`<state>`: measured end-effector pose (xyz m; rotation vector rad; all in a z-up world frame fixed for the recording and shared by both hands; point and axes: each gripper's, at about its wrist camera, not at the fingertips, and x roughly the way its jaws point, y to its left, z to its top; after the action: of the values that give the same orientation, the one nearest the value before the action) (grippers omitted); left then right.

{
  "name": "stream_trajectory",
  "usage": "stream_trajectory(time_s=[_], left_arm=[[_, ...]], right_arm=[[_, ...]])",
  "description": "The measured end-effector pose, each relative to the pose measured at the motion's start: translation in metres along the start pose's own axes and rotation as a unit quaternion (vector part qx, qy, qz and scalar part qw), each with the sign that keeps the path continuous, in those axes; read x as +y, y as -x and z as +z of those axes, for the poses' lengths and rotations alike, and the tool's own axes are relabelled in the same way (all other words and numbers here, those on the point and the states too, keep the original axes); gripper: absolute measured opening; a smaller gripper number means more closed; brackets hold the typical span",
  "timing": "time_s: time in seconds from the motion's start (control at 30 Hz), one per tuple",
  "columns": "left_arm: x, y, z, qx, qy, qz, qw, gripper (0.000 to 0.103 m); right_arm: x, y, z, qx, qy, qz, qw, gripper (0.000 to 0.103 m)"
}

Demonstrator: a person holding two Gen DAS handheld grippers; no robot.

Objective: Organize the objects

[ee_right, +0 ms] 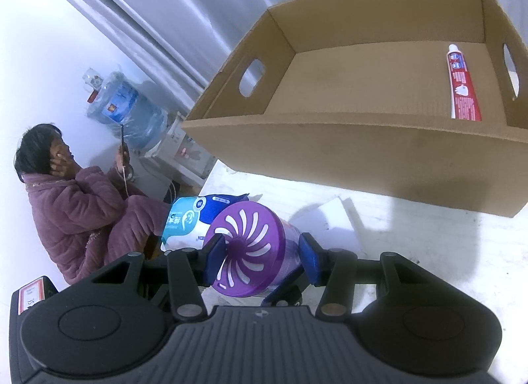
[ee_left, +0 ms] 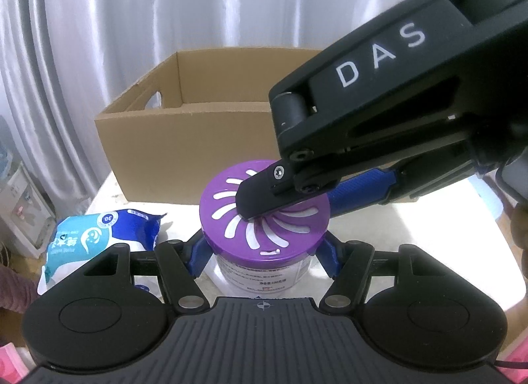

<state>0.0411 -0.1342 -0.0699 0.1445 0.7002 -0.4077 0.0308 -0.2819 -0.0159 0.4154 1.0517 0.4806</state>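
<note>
Air-freshener jar (ee_left: 264, 219) over white table (ee_right: 429, 252)

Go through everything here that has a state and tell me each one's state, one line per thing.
Jar: upright on the table, purple vented lid on, gripped by both grippers.
Box: open-topped, holding only a toothpaste.
Toothpaste: lying flat in the box, capped.
Wipes pack: lying on the table, beside the jar.
Left gripper: shut on the jar body.
Right gripper: shut on the jar at its lid.

Black gripper (ee_left: 264, 257), blue pads (ee_left: 198, 257), white "DAS" lettering
</note>
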Motion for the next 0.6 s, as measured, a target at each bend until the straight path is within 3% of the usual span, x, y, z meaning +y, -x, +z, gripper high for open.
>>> stream_trajectory(time_s=[0.6], left_arm=[[0.005,0.000,0.011,-0.020,-0.010,0.007,0.9997,0.065]], right_arm=[[0.010,0.022,-0.010,-0.021,0.005,0.009,1.000,0.053]])
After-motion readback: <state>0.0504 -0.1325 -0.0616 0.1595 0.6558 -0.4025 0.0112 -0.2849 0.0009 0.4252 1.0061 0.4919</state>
